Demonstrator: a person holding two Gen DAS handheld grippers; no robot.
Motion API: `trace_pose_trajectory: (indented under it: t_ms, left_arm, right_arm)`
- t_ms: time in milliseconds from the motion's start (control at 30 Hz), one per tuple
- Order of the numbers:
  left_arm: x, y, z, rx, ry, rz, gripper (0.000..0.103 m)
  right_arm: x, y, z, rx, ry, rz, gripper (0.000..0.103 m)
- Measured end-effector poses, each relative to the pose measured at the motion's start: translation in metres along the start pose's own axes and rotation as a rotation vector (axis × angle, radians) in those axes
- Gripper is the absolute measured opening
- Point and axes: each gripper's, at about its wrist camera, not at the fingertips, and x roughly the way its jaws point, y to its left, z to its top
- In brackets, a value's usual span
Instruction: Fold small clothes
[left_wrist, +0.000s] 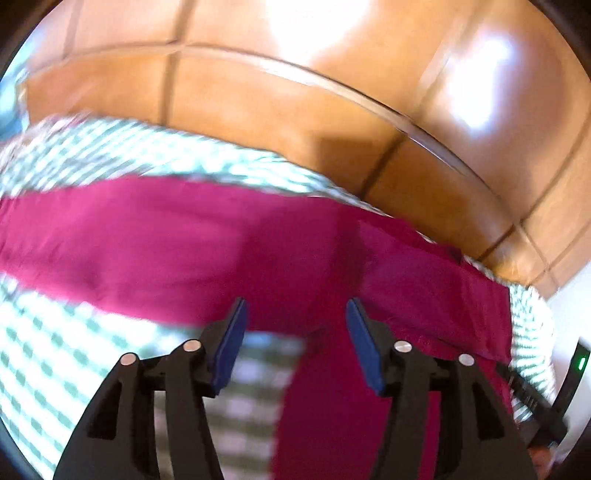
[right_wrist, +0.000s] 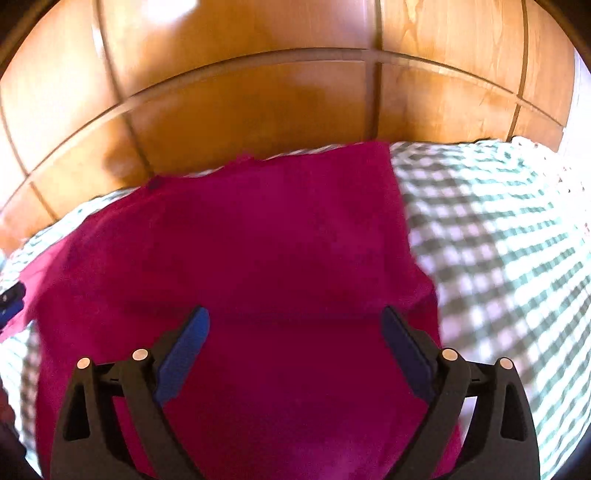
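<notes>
A magenta garment (right_wrist: 258, 258) is spread flat on the green-checked tablecloth (right_wrist: 498, 240), reaching its far edge by the wooden cabinet (right_wrist: 258, 92). Left gripper (left_wrist: 295, 314) and right gripper (right_wrist: 295, 321) are both held wide apart, empty, above it. No readable writing is seen.

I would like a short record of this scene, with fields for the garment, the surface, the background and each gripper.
garment: magenta cloth garment, spread out flat, not yet visibly folded
surface: green and white checked cloth, lying under the garment
background: glossy wooden panelled wall behind the checked surface
left gripper: open, over the garment's edge, holding nothing
right gripper: open wide, over the garment, holding nothing
image quality: motion blur in both views
</notes>
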Motion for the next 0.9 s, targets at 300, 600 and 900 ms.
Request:
trace_pose_trajectory:
  t_ms: [300, 600, 900]
  left_arm:
    - [-0.056, 0.143, -0.019, -0.356, -0.045, 0.060, 0.057]
    - [-0.077, 0.251, -0.020, -0.712, -0.111, -0.003, 0.046]
    - [-0.062, 0.292, 0.009, -0.791, -0.131, 0.049, 0.007]
  right_arm:
    - [-0.008, 0.055, -0.074, -0.203, 0.001, -0.079, 0.100]
    - [-0.003, 0.053, -0.075, -0.164, 0.007, -0.051, 0.100]
    - [-0.002, 0.056, -0.076, -0.164, -0.003, -0.048, 0.100]
